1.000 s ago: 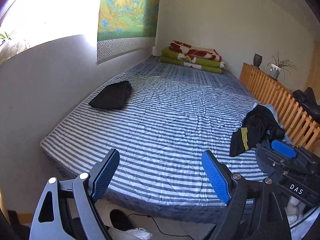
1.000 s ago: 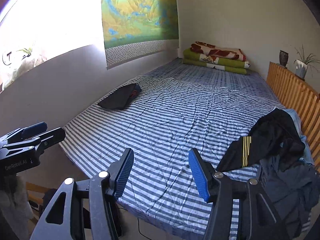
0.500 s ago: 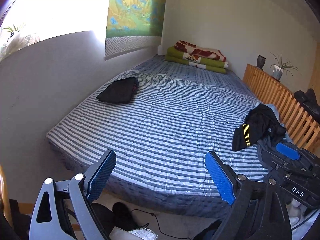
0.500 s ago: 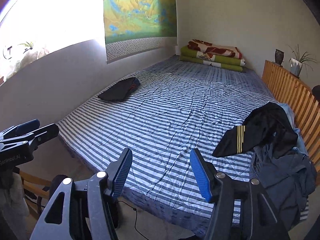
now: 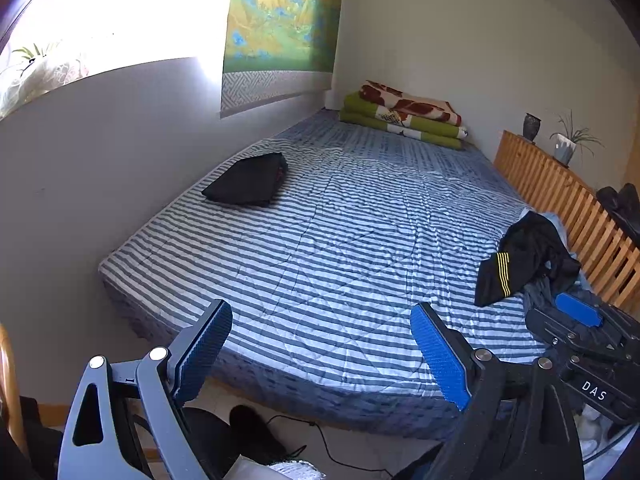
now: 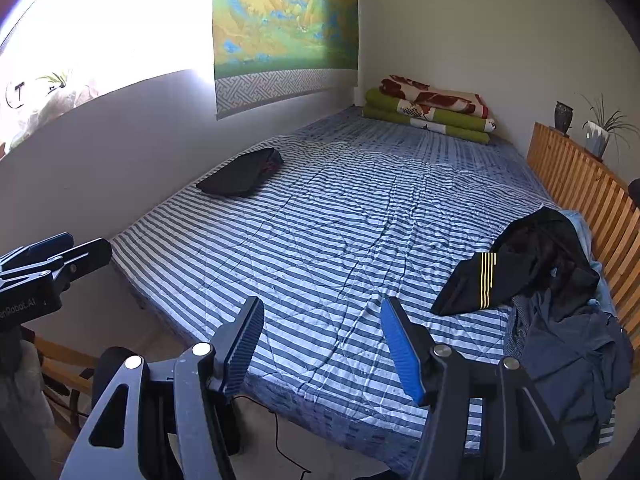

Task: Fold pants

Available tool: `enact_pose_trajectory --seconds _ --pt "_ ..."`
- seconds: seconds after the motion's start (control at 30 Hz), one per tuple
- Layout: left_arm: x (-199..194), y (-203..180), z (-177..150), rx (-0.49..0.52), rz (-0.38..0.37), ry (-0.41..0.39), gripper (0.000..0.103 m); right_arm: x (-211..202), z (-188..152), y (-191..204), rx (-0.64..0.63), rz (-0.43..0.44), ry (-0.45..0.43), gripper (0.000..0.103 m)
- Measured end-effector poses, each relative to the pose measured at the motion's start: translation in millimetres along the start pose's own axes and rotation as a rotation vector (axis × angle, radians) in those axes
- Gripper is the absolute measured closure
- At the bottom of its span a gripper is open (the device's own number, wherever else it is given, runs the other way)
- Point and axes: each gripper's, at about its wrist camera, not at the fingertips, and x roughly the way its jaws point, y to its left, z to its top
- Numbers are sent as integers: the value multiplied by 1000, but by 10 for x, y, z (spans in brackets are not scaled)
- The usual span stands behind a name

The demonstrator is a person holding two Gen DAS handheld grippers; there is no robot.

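Black pants with yellow stripes (image 6: pixel 516 268) lie crumpled on the right side of the striped bed (image 6: pixel 340 232), against the wooden rail; the same black pants (image 5: pixel 524 256) show in the left wrist view. A folded black garment (image 5: pixel 248 180) rests near the bed's left edge, also seen as the folded garment (image 6: pixel 240 174). My left gripper (image 5: pixel 322 346) is open over the bed's near edge, holding nothing. My right gripper (image 6: pixel 322 338) is open too, short of the pants. The right gripper's body (image 5: pixel 580 332) shows at right in the left wrist view, and the left gripper's body (image 6: pixel 44 268) at left in the right wrist view.
A dark grey-blue garment (image 6: pixel 572 364) heaps below the black pants. Folded blankets (image 6: pixel 432 110) lie at the bed's far end. A wooden slatted rail (image 6: pixel 580 188) bounds the right side, with a vase and plant (image 6: pixel 596 132) on it. A grey wall runs along the left. A cable (image 5: pixel 320 436) lies on the floor.
Both grippers have drawn back and away from the bed, so its near edge and the floor now show. Both jaws stay open. The clothes have not moved.
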Motion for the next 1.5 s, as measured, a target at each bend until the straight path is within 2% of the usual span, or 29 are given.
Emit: enact_pose_trajectory --seconds 0.97,1.5 --pt "193 34 -1 -13 3 5 10 90 13 -23 28 6 20 45" --pt "392 0 -33 0 -3 37 10 195 35 -86 50 0 38 45"
